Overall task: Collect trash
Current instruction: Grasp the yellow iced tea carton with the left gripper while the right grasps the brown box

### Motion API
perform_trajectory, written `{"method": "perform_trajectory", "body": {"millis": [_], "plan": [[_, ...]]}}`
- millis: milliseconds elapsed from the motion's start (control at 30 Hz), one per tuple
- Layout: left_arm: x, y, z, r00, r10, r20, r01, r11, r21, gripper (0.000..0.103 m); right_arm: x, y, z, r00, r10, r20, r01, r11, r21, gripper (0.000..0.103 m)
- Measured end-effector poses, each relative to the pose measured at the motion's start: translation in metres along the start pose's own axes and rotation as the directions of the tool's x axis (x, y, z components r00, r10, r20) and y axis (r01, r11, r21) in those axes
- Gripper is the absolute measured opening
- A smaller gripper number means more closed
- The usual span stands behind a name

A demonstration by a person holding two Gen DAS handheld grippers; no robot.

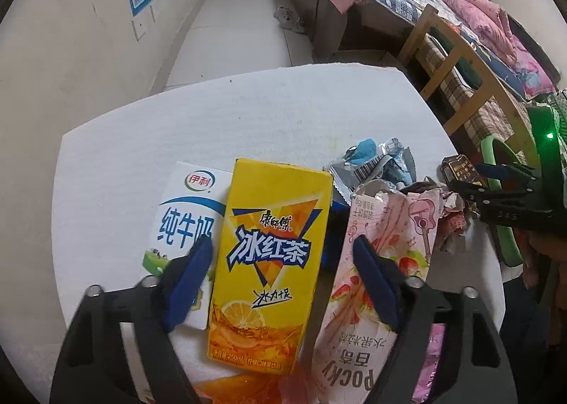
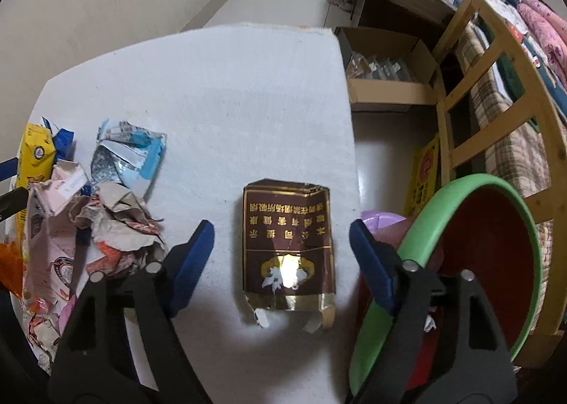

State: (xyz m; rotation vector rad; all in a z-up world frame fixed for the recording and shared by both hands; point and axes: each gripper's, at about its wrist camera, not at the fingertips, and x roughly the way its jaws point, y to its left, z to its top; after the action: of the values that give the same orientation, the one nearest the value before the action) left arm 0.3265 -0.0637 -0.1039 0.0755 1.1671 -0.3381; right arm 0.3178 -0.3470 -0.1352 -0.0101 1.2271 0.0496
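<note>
My left gripper (image 1: 283,251) is open, its blue pads on either side of a yellow iced-tea carton (image 1: 269,269) lying on the white table (image 1: 230,127). A white milk carton (image 1: 187,212) lies left of it, a pink Pocky box (image 1: 375,262) right of it, and a silver-blue wrapper (image 1: 372,163) behind. My right gripper (image 2: 281,244) is open around a flattened brown cigarette pack (image 2: 287,244) on the table (image 2: 230,85). Crumpled paper (image 2: 120,230) and a torn blue wrapper (image 2: 131,156) lie to its left. A red bin with a green rim (image 2: 471,255) stands right of the table.
A cardboard box (image 2: 386,71) sits on the floor beyond the table's right edge. A wooden bed frame (image 2: 496,92) with bedding runs along the right. A wall is at left, with a tiled corridor ahead. My right gripper shows in the left wrist view (image 1: 496,191).
</note>
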Motion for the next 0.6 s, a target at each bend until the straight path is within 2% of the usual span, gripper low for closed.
{"method": "perform_trajectory", "body": {"millis": [67, 167, 367, 600], "plan": [[0.005, 0.0, 0.001, 1.0, 0.002, -0.014, -0.002, 1.0, 0.004, 0.063, 0.005, 0.002, -0.002, 1.0, 0.014, -0.018, -0.014, 1.0, -0.003, 0.057], [0.013, 0.003, 0.0, 0.999, -0.008, -0.038, 0.008, 1.0, -0.01, 0.062, 0.008, 0.006, -0.005, 1.0, 0.007, -0.025, -0.007, 1.0, -0.019, 0.048], [0.014, 0.008, -0.003, 0.999, -0.033, -0.036, 0.031, 0.998, -0.047, 0.061, -0.001, 0.004, -0.006, 1.0, 0.025, 0.002, -0.025, 1.0, -0.004, 0.047], [-0.016, 0.01, -0.001, 0.999, 0.007, 0.05, -0.004, 0.998, -0.058, 0.06, -0.028, 0.005, -0.005, 0.997, 0.034, 0.064, -0.034, 0.999, -0.004, 0.047]]}}
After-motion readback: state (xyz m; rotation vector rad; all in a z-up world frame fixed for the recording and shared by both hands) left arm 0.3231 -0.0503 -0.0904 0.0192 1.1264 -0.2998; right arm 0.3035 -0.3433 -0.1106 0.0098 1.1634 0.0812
